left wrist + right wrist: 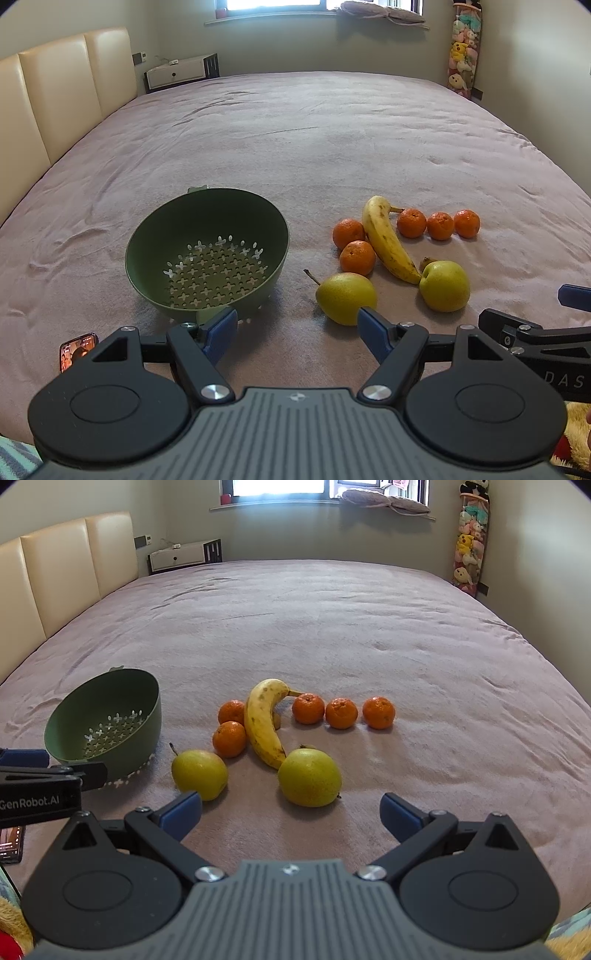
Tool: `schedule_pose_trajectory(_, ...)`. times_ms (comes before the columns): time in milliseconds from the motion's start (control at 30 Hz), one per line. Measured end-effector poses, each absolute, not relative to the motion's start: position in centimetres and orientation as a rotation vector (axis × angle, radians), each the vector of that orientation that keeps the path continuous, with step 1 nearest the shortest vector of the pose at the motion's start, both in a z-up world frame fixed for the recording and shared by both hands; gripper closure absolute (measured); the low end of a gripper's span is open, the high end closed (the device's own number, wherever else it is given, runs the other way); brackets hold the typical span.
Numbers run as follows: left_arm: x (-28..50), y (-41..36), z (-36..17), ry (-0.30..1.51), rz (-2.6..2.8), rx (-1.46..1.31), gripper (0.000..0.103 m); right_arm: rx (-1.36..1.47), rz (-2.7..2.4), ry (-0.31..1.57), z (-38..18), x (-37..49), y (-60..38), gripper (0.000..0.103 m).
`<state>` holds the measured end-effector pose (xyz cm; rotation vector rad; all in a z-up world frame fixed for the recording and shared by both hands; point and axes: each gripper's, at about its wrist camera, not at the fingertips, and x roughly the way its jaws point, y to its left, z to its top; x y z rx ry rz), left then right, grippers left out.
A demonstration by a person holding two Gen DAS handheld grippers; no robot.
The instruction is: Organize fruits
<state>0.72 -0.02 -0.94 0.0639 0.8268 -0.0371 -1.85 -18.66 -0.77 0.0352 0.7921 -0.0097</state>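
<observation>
Big bed (295, 147) with a pinkish-mauve cover, cream padded headboard (55, 92) on the left. White nightstand (177, 72) in the far corner, hanging pile of plush toys (463, 55) on the right, a lit phone (75, 350) lying near the bed's edge.

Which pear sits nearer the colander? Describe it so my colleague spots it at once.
Start at the green perforated plastic colander on the pink bedspread. The yellow-green pear lies just beside it. Unlike the other pear, touching the yellow banana, its thin stem points toward the colander.
</observation>
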Motion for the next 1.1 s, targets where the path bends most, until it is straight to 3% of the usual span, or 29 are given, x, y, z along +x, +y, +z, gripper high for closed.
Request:
schedule_pose_trajectory(733,0.9,-0.1,-1.0,0.830,-0.076,0.063,0.017,0.026,-0.005,0.798,-1.4,-1.5,-18.6,0.004)
schedule_pose_trajectory(833,1.0,-0.2,-1.3,0.827,-0.098,0.056,0.022,0.031,0.013,0.793,-1.7,-1.3,-18.7,0.004)
schedule_pose_trajectory(967,1.5,-0.7,-1.7,0.816,-0.127,0.063,0.039,0.061,0.061,0.788,-2.0,-0.9,-18.9,0.004)
schedule_pose_trajectory(1100,2.2,-1.4,-2.6,0.818,-0.154,0.069,0.057,0.049,0.083,0.787,-2.5,-0.2,-18.8,0.019)
